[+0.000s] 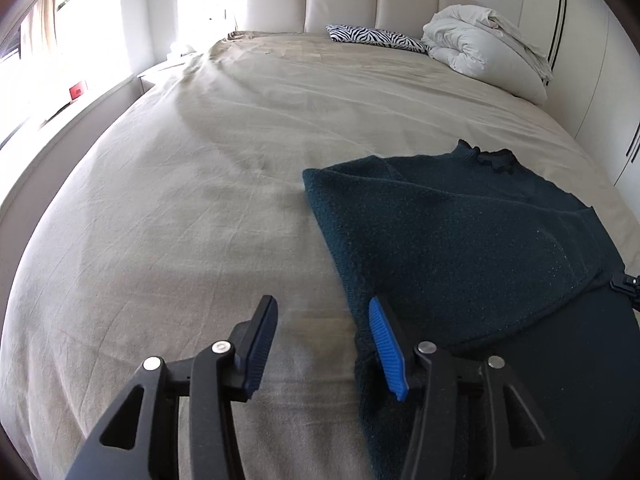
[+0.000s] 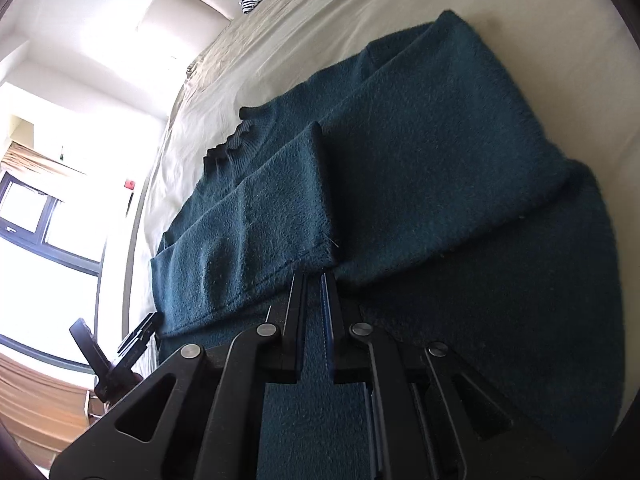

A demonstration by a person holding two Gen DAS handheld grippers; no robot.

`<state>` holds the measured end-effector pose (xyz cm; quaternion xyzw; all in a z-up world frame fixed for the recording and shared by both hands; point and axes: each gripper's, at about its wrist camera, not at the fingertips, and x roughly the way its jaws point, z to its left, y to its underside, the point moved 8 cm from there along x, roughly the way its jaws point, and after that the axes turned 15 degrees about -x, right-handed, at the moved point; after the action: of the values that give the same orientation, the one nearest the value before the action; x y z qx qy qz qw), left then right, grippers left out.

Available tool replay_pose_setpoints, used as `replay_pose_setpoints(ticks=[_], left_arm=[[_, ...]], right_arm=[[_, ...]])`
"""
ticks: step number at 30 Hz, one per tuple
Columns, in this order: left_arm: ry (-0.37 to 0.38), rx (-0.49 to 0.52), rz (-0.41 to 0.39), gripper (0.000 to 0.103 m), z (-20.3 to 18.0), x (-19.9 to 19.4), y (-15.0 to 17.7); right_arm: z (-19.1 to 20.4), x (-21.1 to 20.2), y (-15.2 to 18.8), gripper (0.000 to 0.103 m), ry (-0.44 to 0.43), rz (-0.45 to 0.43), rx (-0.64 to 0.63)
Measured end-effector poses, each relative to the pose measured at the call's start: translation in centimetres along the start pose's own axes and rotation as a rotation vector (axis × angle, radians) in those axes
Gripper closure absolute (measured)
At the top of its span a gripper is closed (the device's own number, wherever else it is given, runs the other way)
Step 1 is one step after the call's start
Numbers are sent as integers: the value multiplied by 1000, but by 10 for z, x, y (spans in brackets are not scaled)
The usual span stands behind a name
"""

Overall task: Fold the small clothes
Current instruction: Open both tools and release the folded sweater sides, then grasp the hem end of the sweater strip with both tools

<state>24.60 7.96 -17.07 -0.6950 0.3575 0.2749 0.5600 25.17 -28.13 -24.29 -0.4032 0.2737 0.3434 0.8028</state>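
Lower right of the left-wrist frame: the sweater (image 1: 460, 248) lies flat on the bed sheet (image 1: 180, 208), both sleeves folded in over its body.
Left gripper (image 1: 324, 340): jaws parted, nothing between them, hanging over the sweater's edge.
Right gripper (image 2: 314, 280): jaws nearly closed, tips at a sleeve cuff (image 2: 280, 216); a pinch cannot be confirmed.
Fabric: fuzzy dark-teal knit, frilled collar (image 2: 228, 144).
Sheet: beige, creased.

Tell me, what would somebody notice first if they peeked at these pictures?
Probably the dark teal sweater, spread on the big beige bed with its sleeves folded across the body. Next, the left gripper with bright blue pads, open above the sweater's near edge. Far off by the headboard lie a zebra-striped pillow and a bundled white duvet.
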Motion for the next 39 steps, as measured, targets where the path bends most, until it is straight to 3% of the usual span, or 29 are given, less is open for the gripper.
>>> replay_pose_setpoints(ticks=[7,14,16,19,25,34,39], left_arm=[[62,-222,-11,50,52,-51,13],[132,-217,81,33,40,-89,75],[155,-212,118,33,38,-99,100],[201,-225,209,33,39,-111,137],[242,-276,296,33,51,-143,186],[234,-212,387,36,43,-159,225],[234,-180,424,53,35,-154,231]], right_arm=[[5,-57,23,95,-16,-86,16],[25,-95,53,92,19,-113,-70],[25,-111,65,80,37,-124,-90],[17,-145,86,42,77,-155,-105],[-10,-186,122,41,104,-122,-90],[-30,-202,175,41,135,-17,-93],[-41,-220,198,42,152,1,-71]])
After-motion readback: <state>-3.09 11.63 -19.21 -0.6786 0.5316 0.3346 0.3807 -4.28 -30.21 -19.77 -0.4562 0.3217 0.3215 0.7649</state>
